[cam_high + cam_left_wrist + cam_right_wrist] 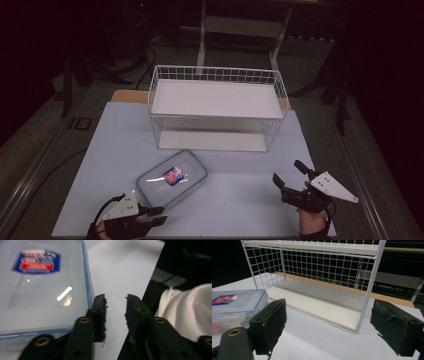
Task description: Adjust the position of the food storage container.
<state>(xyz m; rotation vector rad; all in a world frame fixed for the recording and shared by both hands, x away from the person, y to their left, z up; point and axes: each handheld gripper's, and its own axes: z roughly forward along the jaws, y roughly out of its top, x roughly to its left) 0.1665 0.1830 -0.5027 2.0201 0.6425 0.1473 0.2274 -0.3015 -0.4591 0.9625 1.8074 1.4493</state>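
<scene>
A clear plastic box (pixel 172 179) with a blue-rimmed lid and a red and blue label lies on the table, near the front left. My left gripper (pixel 163 215) sits just in front of its near corner, open by a narrow gap with nothing between the jaws. In the left gripper view the box (pixel 45 290) lies left of the gripper (pixel 115 305), and its corner touches the outer side of the left jaw. My right gripper (pixel 286 170) stands wide open at the front right. It (pixel 328 303) faces the white wire rack (pixel 372 290), with the box (pixel 237 305) at its left.
The two-level white wire rack (pixel 217 97) stands at the back middle of the pale table (pixel 250 200), its open side toward me. A white sleeve (pixel 190 307) lies past the table's edge. Dark floor and stands surround the table.
</scene>
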